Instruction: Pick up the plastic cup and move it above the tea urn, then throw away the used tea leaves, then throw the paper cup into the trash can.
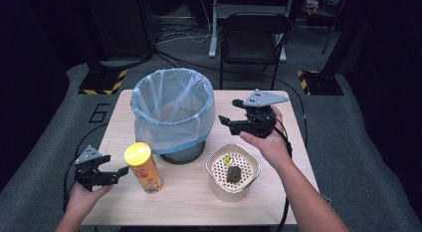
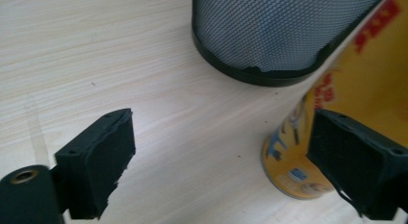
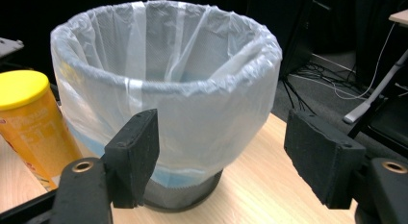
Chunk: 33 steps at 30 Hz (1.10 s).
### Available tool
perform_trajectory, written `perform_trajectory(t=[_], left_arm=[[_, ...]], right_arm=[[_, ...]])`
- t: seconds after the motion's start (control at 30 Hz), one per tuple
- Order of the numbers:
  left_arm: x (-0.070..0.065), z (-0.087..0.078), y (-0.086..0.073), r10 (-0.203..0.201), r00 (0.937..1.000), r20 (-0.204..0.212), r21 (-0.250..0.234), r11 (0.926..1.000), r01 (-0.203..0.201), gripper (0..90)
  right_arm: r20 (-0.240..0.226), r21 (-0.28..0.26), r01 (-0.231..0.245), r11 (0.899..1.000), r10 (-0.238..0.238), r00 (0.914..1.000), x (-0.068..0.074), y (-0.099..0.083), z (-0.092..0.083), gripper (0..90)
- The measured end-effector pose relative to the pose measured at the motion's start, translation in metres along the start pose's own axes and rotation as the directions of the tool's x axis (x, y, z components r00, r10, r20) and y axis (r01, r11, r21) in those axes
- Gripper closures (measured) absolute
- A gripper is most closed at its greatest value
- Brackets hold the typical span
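Note:
A yellow-lidded snack can [image 1: 144, 170] stands upright near the table's front left. My left gripper [image 1: 117, 173] hovers just left of it, open. In the left gripper view the can [image 2: 365, 75] rises behind the right-hand jaw, beside the gap of that gripper [image 2: 221, 137], which holds nothing. My right gripper [image 1: 224, 123] is held open above the table, right of the mesh bin [image 1: 171, 112] with its pale blue bag. In the right gripper view the bin [image 3: 168, 80] stands ahead of the empty gripper [image 3: 226, 152], with the can [image 3: 33, 118] at left.
A white tub [image 1: 224, 192] with a perforated insert and a dark lump [image 1: 234, 174] stands at the front right of the wooden table [image 1: 189, 202]. The bin's black base [image 2: 274, 31] is close to the can. A black chair [image 1: 251, 38] stands beyond the table.

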State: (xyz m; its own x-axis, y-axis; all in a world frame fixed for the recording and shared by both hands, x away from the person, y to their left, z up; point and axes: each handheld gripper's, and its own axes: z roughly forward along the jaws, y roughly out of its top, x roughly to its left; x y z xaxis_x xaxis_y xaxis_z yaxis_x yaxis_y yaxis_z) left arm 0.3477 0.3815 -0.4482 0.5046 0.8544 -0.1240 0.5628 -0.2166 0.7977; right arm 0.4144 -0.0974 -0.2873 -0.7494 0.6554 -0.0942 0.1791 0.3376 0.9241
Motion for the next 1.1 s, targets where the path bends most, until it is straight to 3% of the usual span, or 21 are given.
perform_trajectory(t=[0.17,0.27,0.33,0.37,0.43,0.63,0.7,0.77,0.87,1.07,1.1], left_arm=[[-0.007,-0.011,-0.004,-0.013,0.9976,0.068,-0.037,0.9992,0.015,4.1],[-0.011,-0.015,-0.005,0.006,0.9941,0.108,-0.034,0.9994,-0.002,4.2],[-0.015,-0.018,-0.004,0.032,0.9924,0.118,-0.037,0.9989,-0.028,4.3],[-0.017,-0.019,-0.004,0.027,0.9924,0.120,-0.040,0.9990,-0.022,4.3],[-0.023,-0.020,-0.004,0.044,0.9867,0.157,-0.040,0.9985,-0.038,4.3],[-0.037,-0.021,-0.004,0.083,0.9820,0.170,-0.064,0.9953,-0.073,4.2],[-0.040,-0.020,-0.003,0.064,0.9809,0.183,-0.070,0.9962,-0.052,4.2],[-0.042,-0.018,-0.001,0.079,0.9774,0.196,-0.069,0.9954,-0.066,4.3],[-0.047,-0.014,0.001,0.088,0.9767,0.196,-0.077,0.9943,-0.074,4.3],[-0.053,-0.004,0.002,0.148,0.9681,0.202,-0.072,0.9881,-0.136,4.4],[-0.057,-0.001,0.001,0.125,0.9707,0.205,-0.068,0.9912,-0.113,4.4]], right_arm=[[0.005,0.017,-0.011,1.000,0.011,0.9999,-0.005,-0.008,-0.001,27.6],[0.005,0.025,-0.002,1.000,0.002,1.0000,-0.005,-0.011,-0.001,27.5],[0.003,0.023,-0.008,1.000,0.008,1.0000,-0.006,-0.013,-0.001,27.4],[0.004,0.023,-0.011,1.000,0.011,0.9999,-0.007,-0.014,-0.001,27.4],[0.004,0.027,-0.016,0.999,0.016,0.9999,-0.007,-0.016,0.000,27.4],[0.001,0.033,-0.023,0.999,0.023,0.9997,-0.007,-0.022,0.000,27.4],[0.002,0.033,-0.028,0.999,0.028,0.9996,-0.008,-0.024,0.000,27.4],[0.003,0.031,-0.025,0.999,0.025,0.9997,-0.008,-0.025,-0.001,27.4],[0.001,0.027,-0.032,0.999,0.032,0.9995,-0.009,-0.027,-0.001,27.4],[0.005,0.021,-0.060,0.998,0.060,0.9982,-0.012,-0.036,-0.002,27.4],[0.004,0.021,-0.065,0.998,0.065,0.9979,-0.012,-0.038,-0.002,27.4]])
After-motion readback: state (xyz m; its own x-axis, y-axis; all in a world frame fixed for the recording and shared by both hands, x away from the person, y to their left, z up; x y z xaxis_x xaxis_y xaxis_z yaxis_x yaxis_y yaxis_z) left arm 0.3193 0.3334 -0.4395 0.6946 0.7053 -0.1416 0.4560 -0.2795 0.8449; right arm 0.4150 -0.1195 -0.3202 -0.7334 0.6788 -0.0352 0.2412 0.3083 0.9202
